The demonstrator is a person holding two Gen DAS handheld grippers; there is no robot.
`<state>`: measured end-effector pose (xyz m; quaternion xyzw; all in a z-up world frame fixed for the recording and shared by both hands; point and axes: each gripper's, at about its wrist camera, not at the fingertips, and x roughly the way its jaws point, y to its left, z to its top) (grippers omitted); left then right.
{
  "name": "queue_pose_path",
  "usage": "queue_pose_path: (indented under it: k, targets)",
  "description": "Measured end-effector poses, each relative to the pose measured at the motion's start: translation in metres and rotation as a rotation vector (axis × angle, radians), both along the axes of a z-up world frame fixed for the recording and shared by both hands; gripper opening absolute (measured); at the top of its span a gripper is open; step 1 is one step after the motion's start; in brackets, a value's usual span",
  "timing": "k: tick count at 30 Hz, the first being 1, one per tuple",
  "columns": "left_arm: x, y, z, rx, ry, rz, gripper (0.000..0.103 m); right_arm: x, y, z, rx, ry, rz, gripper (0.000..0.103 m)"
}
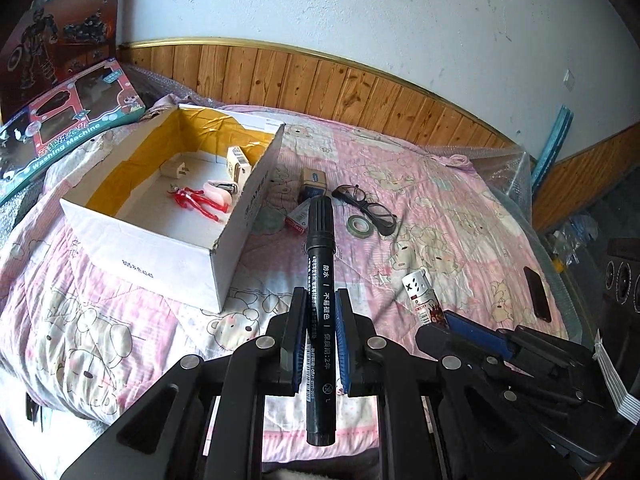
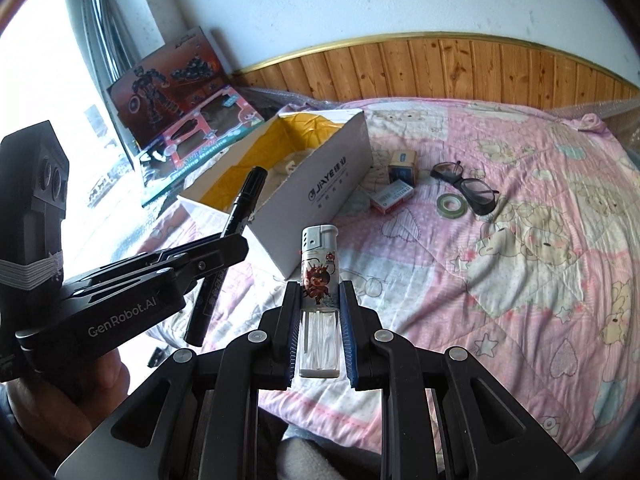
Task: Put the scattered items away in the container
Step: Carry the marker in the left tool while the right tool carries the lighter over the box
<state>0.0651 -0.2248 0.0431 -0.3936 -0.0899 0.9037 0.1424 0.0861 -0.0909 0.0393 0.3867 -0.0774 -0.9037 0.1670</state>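
A white cardboard box [image 1: 172, 256] [image 2: 320, 192] stands open on the pink quilt and holds a red toy figure [image 1: 200, 202], a white plug [image 1: 178, 170] and a small carton [image 1: 239, 164]. My left gripper [image 1: 320, 294] [image 2: 230, 246] is shut on a black marker [image 1: 320, 248] [image 2: 244, 200], raised just right of the box's near corner. My right gripper [image 2: 319, 286] [image 1: 434, 322] is shut on a printed lighter [image 2: 320, 264] [image 1: 420, 292], held upright above the quilt to the right of the left gripper. Neither held item touches the box.
Right of the box, glasses [image 1: 368, 208] [image 2: 466, 188], a green tape roll [image 1: 359, 224] [image 2: 452, 204], a blue carton [image 1: 314, 182] [image 2: 402, 164] and a red-white carton [image 1: 297, 220] [image 2: 392, 196] lie on the quilt. Toy boxes [image 1: 68, 120] lean at back left. A phone [image 1: 538, 294] lies near the bed's right edge.
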Motion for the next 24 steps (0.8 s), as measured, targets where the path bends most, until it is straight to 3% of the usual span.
queue_pose_path:
  k: [24]
  targets:
    - [-0.009, -0.085, 0.011, 0.083, 0.016, 0.149, 0.014, -0.035, -0.065, 0.022, 0.038, 0.027, 0.130, 0.019]
